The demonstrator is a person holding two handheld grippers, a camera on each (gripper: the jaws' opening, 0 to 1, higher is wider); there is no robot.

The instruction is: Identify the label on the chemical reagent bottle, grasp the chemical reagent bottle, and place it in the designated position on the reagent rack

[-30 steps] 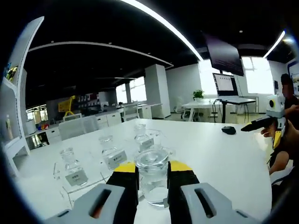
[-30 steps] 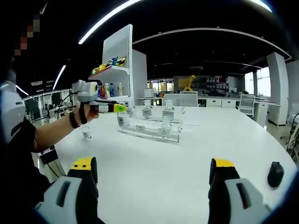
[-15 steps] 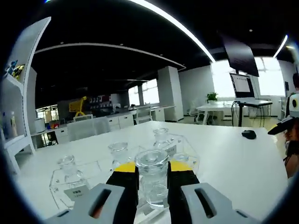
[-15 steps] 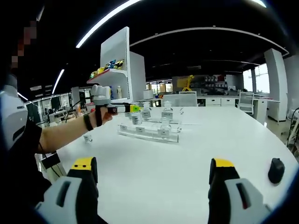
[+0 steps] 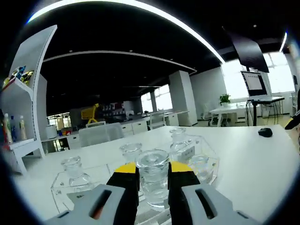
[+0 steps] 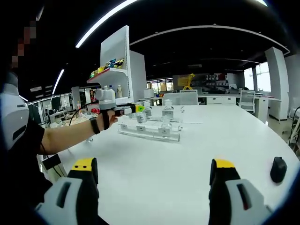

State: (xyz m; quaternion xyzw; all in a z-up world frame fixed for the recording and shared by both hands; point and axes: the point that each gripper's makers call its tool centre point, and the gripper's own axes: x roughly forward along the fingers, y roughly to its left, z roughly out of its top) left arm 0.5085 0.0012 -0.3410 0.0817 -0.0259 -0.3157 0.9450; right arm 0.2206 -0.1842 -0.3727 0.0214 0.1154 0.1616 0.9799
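We are looking across a wide white table (image 6: 187, 154) whose bare stretch is running from 6 o'clock up to the clear reagent rack (image 6: 149, 132) at 11 o'clock, with a black mouse (image 6: 278, 169) lying near its edge at 3 o'clock. We are holding the right gripper (image 6: 152, 176) with jaws spread wide over that bare surface. We are carrying the reagent bottle (image 5: 152, 180) pinched upright between the left gripper (image 5: 152, 180) jaws at 6 o'clock, just above the rack and close before its other glass bottles (image 5: 131, 152), with a white shelf unit (image 5: 23, 112) standing at 9 o'clock.

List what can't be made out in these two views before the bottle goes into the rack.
- Held bottle: label hidden by the left gripper jaws, left gripper view.
- Rack labels: too small and blurred, both views.
- Target slot: hidden behind the held bottle, left gripper view.
- Black object: too small to identify, right gripper view.
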